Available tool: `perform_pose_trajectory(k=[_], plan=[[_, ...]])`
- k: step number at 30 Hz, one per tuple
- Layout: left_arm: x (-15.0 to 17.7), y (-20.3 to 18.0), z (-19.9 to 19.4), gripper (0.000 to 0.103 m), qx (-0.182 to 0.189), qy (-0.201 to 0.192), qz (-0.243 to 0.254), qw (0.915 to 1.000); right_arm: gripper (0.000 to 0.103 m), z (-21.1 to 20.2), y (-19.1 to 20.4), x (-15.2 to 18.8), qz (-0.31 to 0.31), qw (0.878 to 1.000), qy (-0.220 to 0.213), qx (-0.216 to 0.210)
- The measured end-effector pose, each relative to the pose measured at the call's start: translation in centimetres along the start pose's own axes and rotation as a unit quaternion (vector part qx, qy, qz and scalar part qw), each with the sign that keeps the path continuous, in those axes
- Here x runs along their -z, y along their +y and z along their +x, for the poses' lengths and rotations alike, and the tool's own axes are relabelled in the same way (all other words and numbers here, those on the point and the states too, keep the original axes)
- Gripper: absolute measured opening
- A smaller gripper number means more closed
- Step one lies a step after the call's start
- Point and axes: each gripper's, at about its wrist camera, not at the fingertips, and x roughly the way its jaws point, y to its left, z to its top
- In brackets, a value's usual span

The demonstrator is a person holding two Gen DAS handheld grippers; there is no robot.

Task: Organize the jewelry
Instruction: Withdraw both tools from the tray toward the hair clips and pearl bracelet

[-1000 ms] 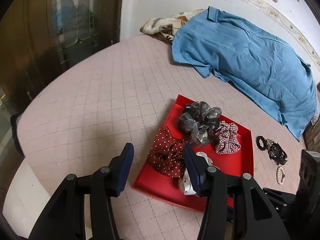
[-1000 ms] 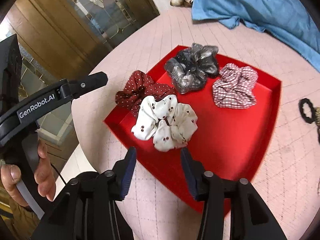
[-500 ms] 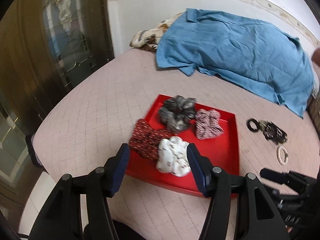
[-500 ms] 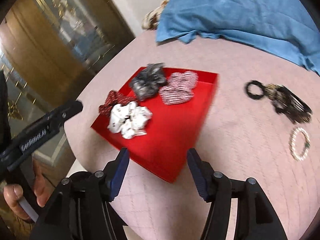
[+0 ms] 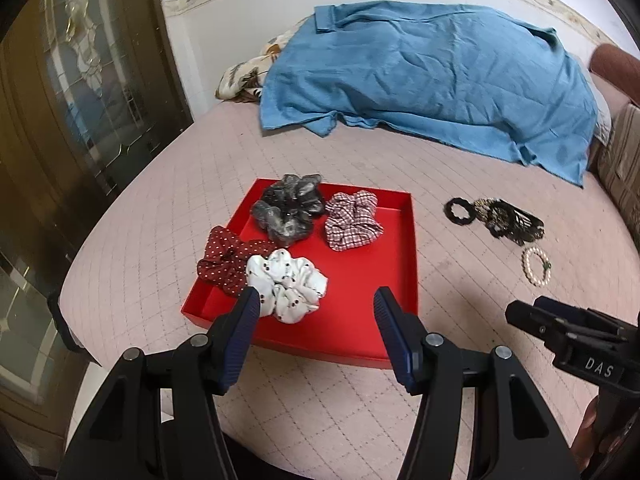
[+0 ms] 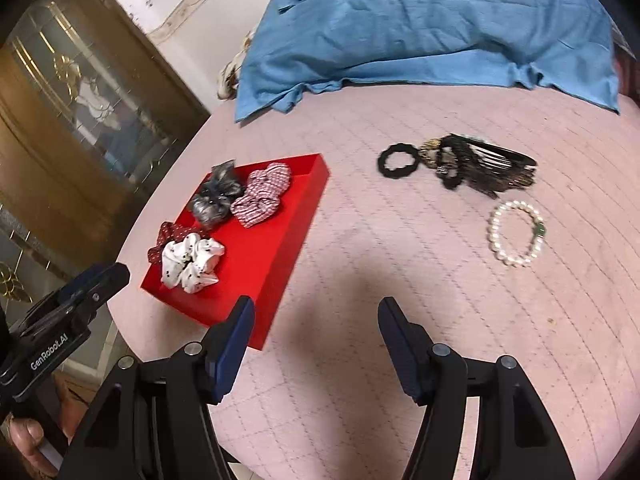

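Note:
A red tray (image 5: 384,264) (image 6: 276,232) on the pink quilted bed holds several scrunchies: a white dotted one (image 5: 286,284) (image 6: 192,262), a dark red dotted one (image 5: 226,258), a grey one (image 5: 288,208) and a plaid one (image 5: 352,220). To its right lie a black hair tie (image 6: 398,160), a pile of dark hair clips (image 6: 480,166) and a pearl bracelet (image 6: 516,234) (image 5: 536,266). My left gripper (image 5: 316,306) is open and empty above the tray's near edge. My right gripper (image 6: 316,316) is open and empty over bare quilt, right of the tray.
A blue sheet (image 5: 432,80) covers the far side of the bed over a patterned blanket (image 5: 244,76). A brass and glass door (image 5: 80,100) stands at the left. The bed's edge (image 5: 76,328) drops off at the near left.
Both grippers have pulled back and turned right. The right gripper moved from over the white scrunchie to the quilt beside the tray. The clips and bracelet now show fully.

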Motion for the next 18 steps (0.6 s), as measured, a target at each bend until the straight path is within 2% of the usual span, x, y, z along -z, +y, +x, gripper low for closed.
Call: perform_pose_trajectory(k=[18], plan=[[0.4,-2.6,-0.3,0.058,0.004,0.008,0.032,0.9994,0.072,-1.5,-2.4,0.9,0.019,1.000,-0.016,0.016]])
